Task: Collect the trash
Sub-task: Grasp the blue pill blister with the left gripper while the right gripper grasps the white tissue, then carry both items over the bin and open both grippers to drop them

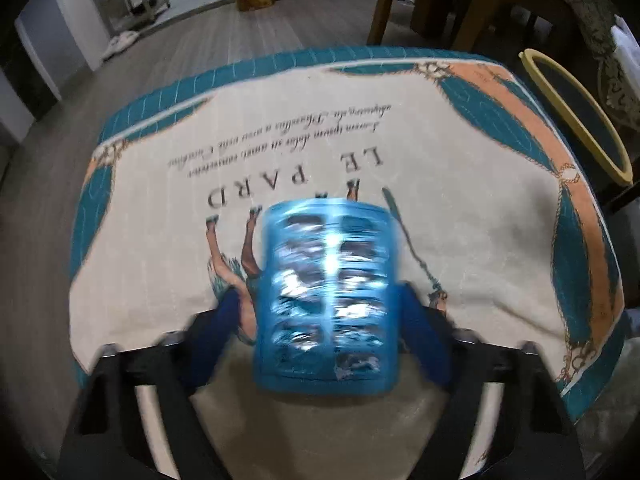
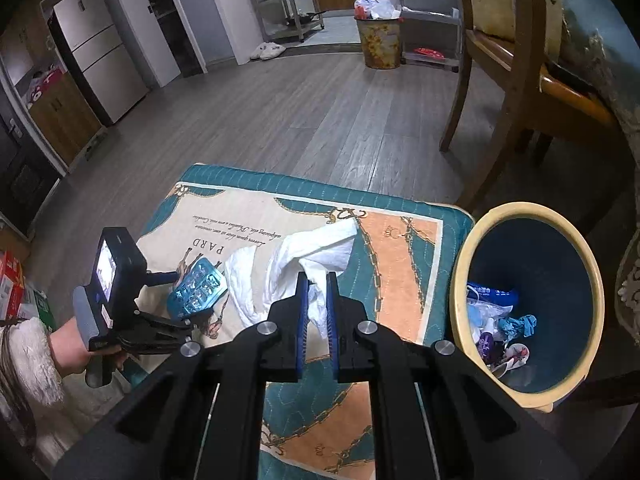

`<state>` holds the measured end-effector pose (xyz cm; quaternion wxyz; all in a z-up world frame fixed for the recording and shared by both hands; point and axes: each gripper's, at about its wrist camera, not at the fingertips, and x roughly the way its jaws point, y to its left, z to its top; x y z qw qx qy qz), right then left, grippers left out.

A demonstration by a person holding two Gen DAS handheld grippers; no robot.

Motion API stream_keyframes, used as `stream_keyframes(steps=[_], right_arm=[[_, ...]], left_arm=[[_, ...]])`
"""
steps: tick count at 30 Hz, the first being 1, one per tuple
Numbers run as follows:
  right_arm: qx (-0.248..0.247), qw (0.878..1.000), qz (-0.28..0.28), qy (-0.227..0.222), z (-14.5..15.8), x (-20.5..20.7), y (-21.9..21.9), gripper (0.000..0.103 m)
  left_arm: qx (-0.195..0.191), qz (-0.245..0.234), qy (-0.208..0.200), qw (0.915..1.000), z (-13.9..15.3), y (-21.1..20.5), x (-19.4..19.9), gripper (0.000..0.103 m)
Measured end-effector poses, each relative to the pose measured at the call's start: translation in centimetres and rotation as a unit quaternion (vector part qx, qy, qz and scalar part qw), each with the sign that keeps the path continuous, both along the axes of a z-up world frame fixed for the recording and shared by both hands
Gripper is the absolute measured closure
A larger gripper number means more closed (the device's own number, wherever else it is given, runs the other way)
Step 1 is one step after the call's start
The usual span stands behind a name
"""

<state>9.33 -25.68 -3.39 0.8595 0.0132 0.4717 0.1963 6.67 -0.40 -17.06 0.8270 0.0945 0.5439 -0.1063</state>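
My left gripper (image 1: 326, 300) is shut on a blue blister pack (image 1: 326, 296) and holds it above the printed mat (image 1: 460, 160). The pack (image 2: 198, 286) and the left gripper (image 2: 192, 292) also show at the left of the right wrist view. My right gripper (image 2: 316, 280) is shut on a crumpled white tissue (image 2: 304, 256) that hangs over the mat (image 2: 400, 248). A blue bin with a yellow rim (image 2: 592, 280) stands right of the mat and holds several pieces of trash (image 2: 496, 320). Its rim (image 1: 560, 96) shows at the right in the left wrist view.
A wooden chair (image 2: 512, 72) stands behind the bin. A full patterned waste bin (image 2: 380, 36) and metal shelves (image 2: 288, 4) stand at the far wall. Slippers (image 2: 268, 50) lie on the wood floor. A fridge (image 2: 96, 52) is at the left.
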Motion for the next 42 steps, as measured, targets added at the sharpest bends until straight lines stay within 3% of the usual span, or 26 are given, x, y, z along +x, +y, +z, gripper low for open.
stream_keyframes(steps=[7, 19, 32, 42], right_arm=[[0.015, 1.0, -0.027, -0.003, 0.4, 0.4, -2.0, 0.095], [0.022, 0.994, -0.103, -0.014, 0.9, 0.2, -9.2, 0.095], [0.026, 0.981, -0.192, -0.005, -0.4, 0.2, -18.1, 0.095], [0.012, 0.967, -0.252, 0.014, -2.6, 0.2, -22.9, 0.095]], left_arm=[[-0.003, -0.013, -0.022, 0.9997, 1.9, -1.4, 0.0, 0.034], [-0.03, -0.06, -0.077, 0.9948, 6.9, -9.0, 1.0, 0.034], [-0.059, -0.116, -0.088, 0.9876, 8.1, -18.2, 2.4, 0.034], [-0.099, -0.192, -0.079, 0.9731, 8.4, -27.0, 2.7, 0.034]])
